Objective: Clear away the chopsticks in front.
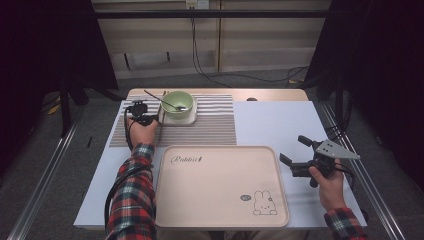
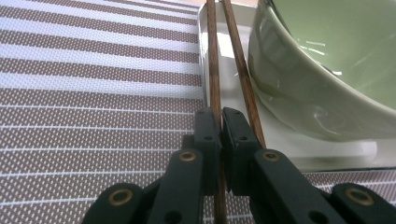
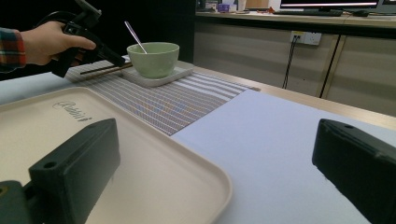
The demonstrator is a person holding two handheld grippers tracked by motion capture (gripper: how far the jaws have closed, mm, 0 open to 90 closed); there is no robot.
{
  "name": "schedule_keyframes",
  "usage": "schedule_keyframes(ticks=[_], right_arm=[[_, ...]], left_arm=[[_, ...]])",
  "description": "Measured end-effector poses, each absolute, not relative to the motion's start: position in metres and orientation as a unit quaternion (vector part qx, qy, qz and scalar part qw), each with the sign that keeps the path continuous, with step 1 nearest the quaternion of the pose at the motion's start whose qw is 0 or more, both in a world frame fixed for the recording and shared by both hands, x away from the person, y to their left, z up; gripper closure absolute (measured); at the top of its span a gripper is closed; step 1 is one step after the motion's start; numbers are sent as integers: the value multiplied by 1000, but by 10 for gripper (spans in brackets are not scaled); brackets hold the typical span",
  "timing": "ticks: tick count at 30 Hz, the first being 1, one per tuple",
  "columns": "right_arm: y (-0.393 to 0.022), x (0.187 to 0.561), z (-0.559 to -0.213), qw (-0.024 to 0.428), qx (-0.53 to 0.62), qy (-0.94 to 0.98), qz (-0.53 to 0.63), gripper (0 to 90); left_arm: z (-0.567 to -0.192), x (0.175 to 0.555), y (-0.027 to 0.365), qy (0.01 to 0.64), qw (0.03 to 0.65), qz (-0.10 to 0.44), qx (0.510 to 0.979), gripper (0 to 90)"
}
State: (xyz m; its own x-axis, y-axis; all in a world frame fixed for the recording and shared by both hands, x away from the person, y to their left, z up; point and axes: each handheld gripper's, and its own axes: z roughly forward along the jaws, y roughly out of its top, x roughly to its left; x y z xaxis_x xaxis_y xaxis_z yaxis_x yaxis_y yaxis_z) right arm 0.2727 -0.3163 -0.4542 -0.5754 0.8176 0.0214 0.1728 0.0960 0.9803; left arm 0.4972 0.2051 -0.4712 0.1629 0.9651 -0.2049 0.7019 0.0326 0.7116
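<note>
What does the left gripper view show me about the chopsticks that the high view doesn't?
Left gripper view: the left gripper is shut on one of the two brown wooden chopsticks; the other lies outside its jaws, against the pale green ceramic bowl.

High view: the cream rectangular tray with a rabbit drawing, the metal spoon in the bowl, and the right gripper open, off the tray's right edge.

Both: the striped placemat, the bowl and the white square plate beneath it.

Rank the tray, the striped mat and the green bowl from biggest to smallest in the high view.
1. tray
2. striped mat, though it lies farther from the camera, so the gap may be smaller than it looks
3. green bowl
</note>
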Motion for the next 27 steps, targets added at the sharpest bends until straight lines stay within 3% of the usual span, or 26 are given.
schedule_keyframes(ticks=[13,27], right_arm=[[-319,273,-454,284,364,682,567,5],[-320,272,-454,283,365,680,569,5]], left_arm=[[-462,489,212,639,370,154,656,857],[-455,455,224,670,384,128,623,858]])
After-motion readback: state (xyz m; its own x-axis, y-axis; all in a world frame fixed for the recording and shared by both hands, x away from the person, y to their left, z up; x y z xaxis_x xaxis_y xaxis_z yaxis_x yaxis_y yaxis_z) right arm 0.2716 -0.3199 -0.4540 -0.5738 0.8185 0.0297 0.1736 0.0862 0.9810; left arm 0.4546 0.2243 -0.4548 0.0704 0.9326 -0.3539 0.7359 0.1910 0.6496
